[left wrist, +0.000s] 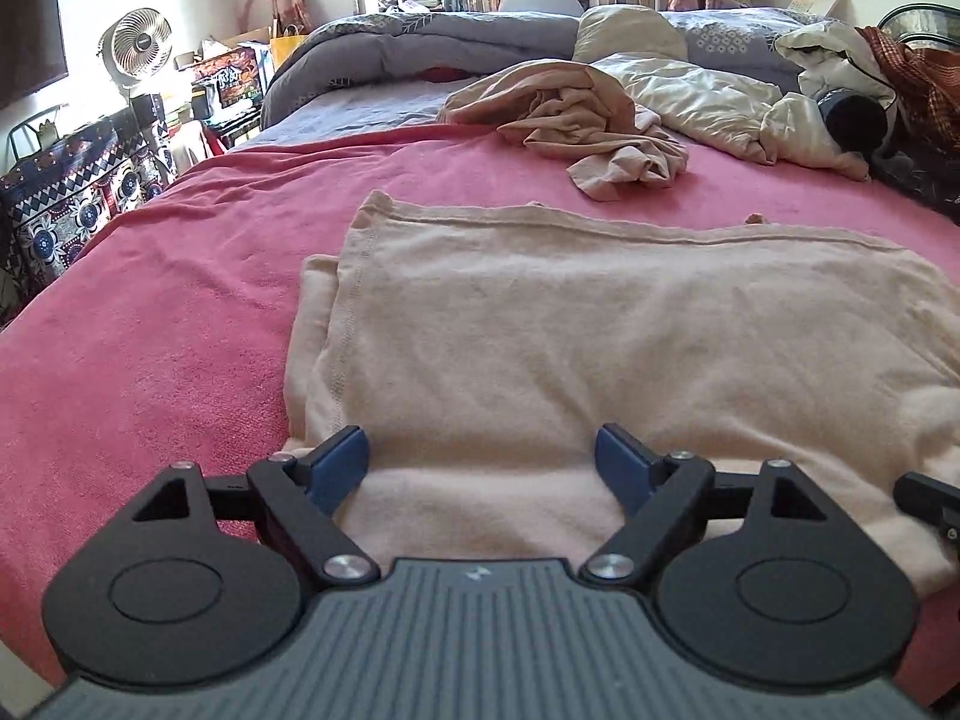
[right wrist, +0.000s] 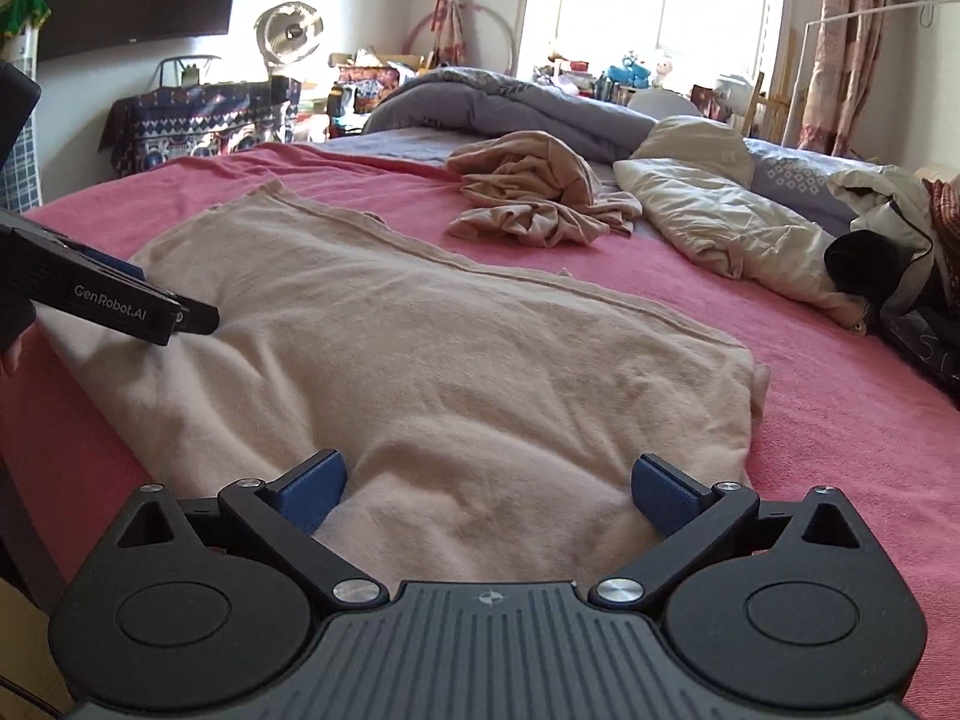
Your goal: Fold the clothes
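Cream garment lies flat on the pink bedspread, already folded at least once: a doubled layer shows along its 9 o'clock edge in the left wrist view. Left claw stands wide open over the near hem, holding nothing. Right claw is likewise spread wide at the same hem, toward the garment's 3 o'clock end, gripping nothing; whether the pads touch cloth cannot be told. Judgement: this piece is partly folded, with a further fold probably due. A crumpled tan garment waits at 12 o'clock, untouched, beside a rumpled white cloth. Task is in its early-to-middle stage.
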Demonstrator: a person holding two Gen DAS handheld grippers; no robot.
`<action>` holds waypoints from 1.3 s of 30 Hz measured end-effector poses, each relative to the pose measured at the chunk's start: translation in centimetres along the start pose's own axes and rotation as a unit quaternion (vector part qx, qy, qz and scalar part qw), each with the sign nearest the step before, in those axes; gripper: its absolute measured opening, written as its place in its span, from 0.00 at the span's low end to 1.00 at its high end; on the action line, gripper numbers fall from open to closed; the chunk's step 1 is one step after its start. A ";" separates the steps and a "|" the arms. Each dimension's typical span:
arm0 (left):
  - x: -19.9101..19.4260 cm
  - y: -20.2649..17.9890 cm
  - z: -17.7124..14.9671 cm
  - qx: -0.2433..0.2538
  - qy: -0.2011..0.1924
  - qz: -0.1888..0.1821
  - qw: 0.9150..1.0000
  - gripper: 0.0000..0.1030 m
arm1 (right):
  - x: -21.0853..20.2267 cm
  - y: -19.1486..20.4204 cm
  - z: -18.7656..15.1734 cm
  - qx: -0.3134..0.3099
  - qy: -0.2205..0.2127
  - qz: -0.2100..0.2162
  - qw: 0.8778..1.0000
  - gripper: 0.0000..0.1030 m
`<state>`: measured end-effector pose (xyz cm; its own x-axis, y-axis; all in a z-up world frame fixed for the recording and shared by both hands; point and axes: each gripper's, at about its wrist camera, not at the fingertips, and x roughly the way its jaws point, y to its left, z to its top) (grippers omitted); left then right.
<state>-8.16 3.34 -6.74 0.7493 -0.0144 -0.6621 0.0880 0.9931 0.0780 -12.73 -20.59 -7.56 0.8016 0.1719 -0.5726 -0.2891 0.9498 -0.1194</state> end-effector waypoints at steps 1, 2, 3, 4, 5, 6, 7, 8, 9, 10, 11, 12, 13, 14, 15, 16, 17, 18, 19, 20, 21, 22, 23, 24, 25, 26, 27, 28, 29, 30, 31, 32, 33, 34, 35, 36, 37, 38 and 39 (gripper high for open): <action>0.0 0.0 0.0 0.000 0.000 0.000 1.000 0.83 | -0.2 -0.2 -0.1 -0.006 0.002 -0.001 1.000 1.00; 0.0 0.0 -0.1 0.000 -0.001 -0.001 1.000 0.83 | -0.4 -0.3 -0.2 -0.011 0.004 -0.002 1.000 1.00; 0.0 0.0 -0.1 0.000 -0.001 -0.001 1.000 0.83 | -0.7 -0.5 -0.4 -0.015 0.005 -0.005 1.000 1.00; 0.0 0.0 -0.1 0.000 -0.002 -0.001 1.000 0.83 | -0.9 -0.6 -0.5 -0.018 0.008 -0.008 1.000 1.00; 0.0 0.0 -0.1 0.000 -0.002 -0.001 1.000 0.83 | -1.1 -0.8 -0.6 -0.020 0.010 -0.010 1.000 1.00; 0.0 0.0 -0.2 0.001 -0.003 -0.002 1.000 0.83 | -1.4 -0.9 -0.8 -0.023 0.011 -0.012 1.000 1.00; 0.0 0.0 -0.2 0.001 -0.003 -0.002 1.000 0.83 | -1.6 -1.1 -0.9 -0.025 0.013 -0.014 0.999 1.00; 0.0 0.0 -0.2 0.002 -0.004 -0.003 1.000 0.83 | -1.9 -1.3 -1.2 -0.028 0.015 -0.020 0.999 1.00; -0.1 0.0 -0.3 0.003 -0.005 -0.004 1.000 0.83 | -2.1 -1.6 -1.4 -0.026 0.018 -0.024 0.999 1.00; -0.1 0.0 -0.3 0.004 -0.006 -0.006 1.000 0.83 | -2.4 -1.9 -1.6 -0.024 0.021 -0.028 0.999 1.00; -0.1 0.1 -0.4 0.005 -0.007 -0.007 1.000 0.83 | -2.7 -2.4 -1.8 -0.014 0.025 -0.027 0.999 1.00; -0.2 0.2 -0.4 0.008 -0.009 -0.010 1.000 0.83 | -2.9 -3.0 -2.0 -0.001 0.029 -0.024 0.999 1.00; -0.3 0.4 -0.5 0.011 -0.011 -0.013 1.000 0.83 | -3.1 -3.5 -2.2 0.013 0.034 -0.021 0.999 1.00; -0.4 0.5 -0.6 0.014 -0.012 -0.016 1.000 0.83 | -3.3 -4.1 -2.4 0.027 0.039 -0.018 0.999 1.00; -0.5 0.7 -0.7 0.017 -0.014 -0.019 1.000 0.83 | -3.5 -4.5 -2.7 0.033 0.045 -0.027 0.998 1.00; -0.7 1.1 -0.8 0.018 -0.015 -0.022 0.999 0.83 | -3.8 -4.9 -3.0 0.040 0.044 -0.028 0.998 1.00; -0.9 1.4 -0.9 0.019 -0.014 -0.025 0.999 0.83 | -4.1 -5.3 -3.2 0.050 0.045 -0.028 0.997 1.00; -1.0 1.7 -0.9 0.020 -0.014 -0.029 0.999 0.83 | -4.3 -5.6 -3.5 0.061 0.047 -0.028 0.997 1.00; -1.2 1.8 -0.9 0.021 -0.011 -0.029 0.999 0.83 | -4.4 -5.9 -3.6 0.072 0.047 -0.027 0.996 1.00; -1.3 1.8 -0.8 0.021 -0.008 -0.029 0.999 0.83 | -4.6 -6.0 -3.8 0.082 0.046 -0.028 0.995 1.00; -1.3 1.6 -0.7 0.020 -0.004 -0.024 0.999 0.83 | -4.7 -6.1 -4.0 0.091 0.045 -0.030 0.994 1.00; -1.3 1.4 -0.5 0.019 -0.001 -0.019 1.000 0.83 | -4.9 -6.0 -4.1 0.098 0.045 -0.035 0.994 1.00; -1.3 1.2 -0.4 0.018 0.002 -0.013 1.000 0.83 | -5.0 -6.0 -4.1 0.106 0.044 -0.040 0.993 1.00; -1.2 0.9 -0.4 0.016 0.005 -0.007 1.000 0.83 | -5.3 -5.8 -4.0 0.112 0.041 -0.045 0.992 1.00; -1.1 0.8 -0.3 0.014 0.007 -0.003 1.000 0.83 | -5.6 -5.8 -4.1 0.117 0.039 -0.048 0.991 1.00; -1.1 0.7 -0.3 0.014 0.008 -0.001 1.000 0.84 | -6.0 -5.7 -4.1 0.122 0.036 -0.050 0.991 1.00; -1.1 0.7 -0.2 0.013 0.010 0.001 1.000 0.84 | -6.4 -5.6 -4.1 0.128 0.033 -0.051 0.990 1.00; -1.0 0.6 -0.2 0.012 0.011 0.003 1.000 0.84 | -6.9 -5.8 -4.2 0.148 0.030 -0.049 0.987 1.00; -1.0 0.7 -0.2 0.011 0.012 0.002 1.000 0.84 | -7.3 -5.9 -4.3 0.167 0.027 -0.046 0.985 0.99; -1.1 0.8 -0.2 0.010 0.011 0.001 1.000 0.84 | -7.8 -6.1 -4.4 0.186 0.023 -0.044 0.981 0.99; -1.1 0.9 -0.2 0.009 0.010 -0.001 1.000 0.84 | -8.2 -6.4 -4.9 0.226 0.017 -0.028 0.974 0.99; -1.3 1.1 -0.2 0.005 0.010 -0.004 1.000 0.84 | -8.7 -6.7 -5.5 0.265 0.011 -0.012 0.964 0.98; -1.6 1.2 -0.2 0.001 0.006 -0.004 1.000 0.84 | -9.2 -7.0 -6.0 0.303 0.004 0.004 0.953 0.97; -2.0 1.4 -0.2 -0.004 0.002 -0.004 1.000 0.84 | -9.4 -7.2 -6.4 0.331 -0.001 0.013 0.944 0.95; -2.4 1.4 -0.2 -0.004 -0.003 0.004 1.000 0.84 | -9.5 -7.2 -6.9 0.355 -0.007 0.019 0.935 0.93; -2.8 1.4 -0.2 -0.003 -0.009 0.012 1.000 0.84 | -9.3 -7.1 -7.1 0.364 -0.009 0.018 0.931 0.91; -3.3 1.4 -0.3 0.003 -0.018 0.015 1.000 0.84 | -9.0 -7.0 -7.3 0.373 -0.010 0.017 0.928 0.86; -3.8 1.4 -0.4 0.008 -0.029 0.016 0.999 0.84 | -8.8 -7.0 -7.4 0.382 -0.012 0.016 0.924 0.80; -4.3 1.3 -0.5 0.016 -0.038 0.014 0.999 0.84 | -8.5 -7.0 -7.4 0.389 -0.013 0.021 0.921 0.77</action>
<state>-11.58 4.77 -4.16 0.7995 0.0026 -0.6007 0.0873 0.9889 0.1203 -21.35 -30.60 -7.85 0.8136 0.2100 -0.5422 0.1341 0.8396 0.5265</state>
